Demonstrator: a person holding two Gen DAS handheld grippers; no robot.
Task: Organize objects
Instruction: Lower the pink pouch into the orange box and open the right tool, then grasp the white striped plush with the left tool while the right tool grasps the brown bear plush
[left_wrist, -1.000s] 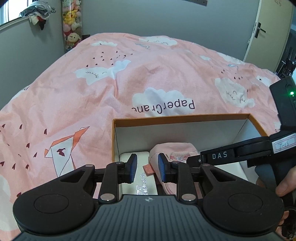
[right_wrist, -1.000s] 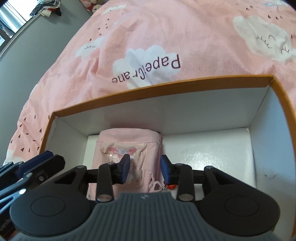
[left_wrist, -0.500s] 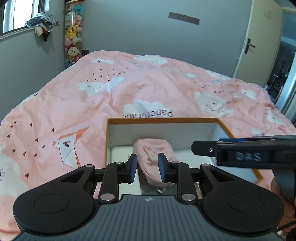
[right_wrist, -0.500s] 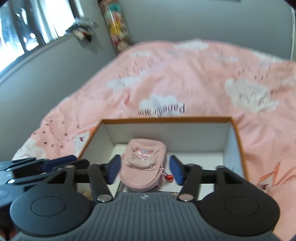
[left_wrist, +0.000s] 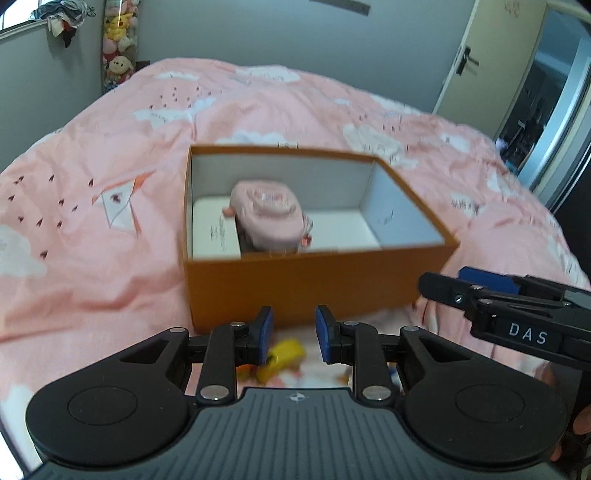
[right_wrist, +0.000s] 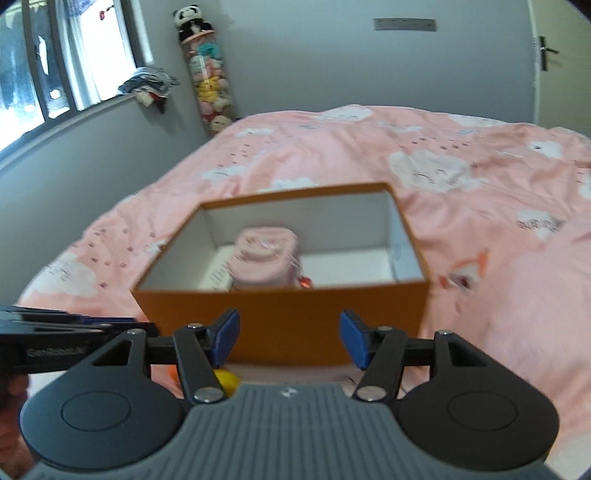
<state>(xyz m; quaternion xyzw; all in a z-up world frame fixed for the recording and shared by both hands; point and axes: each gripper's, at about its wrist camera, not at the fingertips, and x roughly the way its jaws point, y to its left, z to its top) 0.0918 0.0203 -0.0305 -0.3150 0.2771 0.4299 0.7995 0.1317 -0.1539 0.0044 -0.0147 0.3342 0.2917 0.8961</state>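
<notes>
An orange cardboard box with a white inside sits open on a bed covered by a pink duvet printed with white clouds. Inside the box, a pink zip pouch lies toward the left half, partly on top of a flat white packet that rests against the left wall; the right half of the box floor is bare. A small red charm hangs at the near right corner of the pouch.

The left gripper hangs in front of the near wall of the box, its blue pads a narrow gap apart with nothing between them. The right gripper is also on the near side of the box, apart from it; its jaws have just been opening, though the gap has since settled, and now stand spread wide and empty.

On the duvet just below the grippers lies a yellow toy, blurred and partly hidden by the left gripper's fingers, so its kind cannot be told.

At the far left corner of the room, a tall clear tube of plush toys stands against the grey wall, near a window. A door is at the far right.
</notes>
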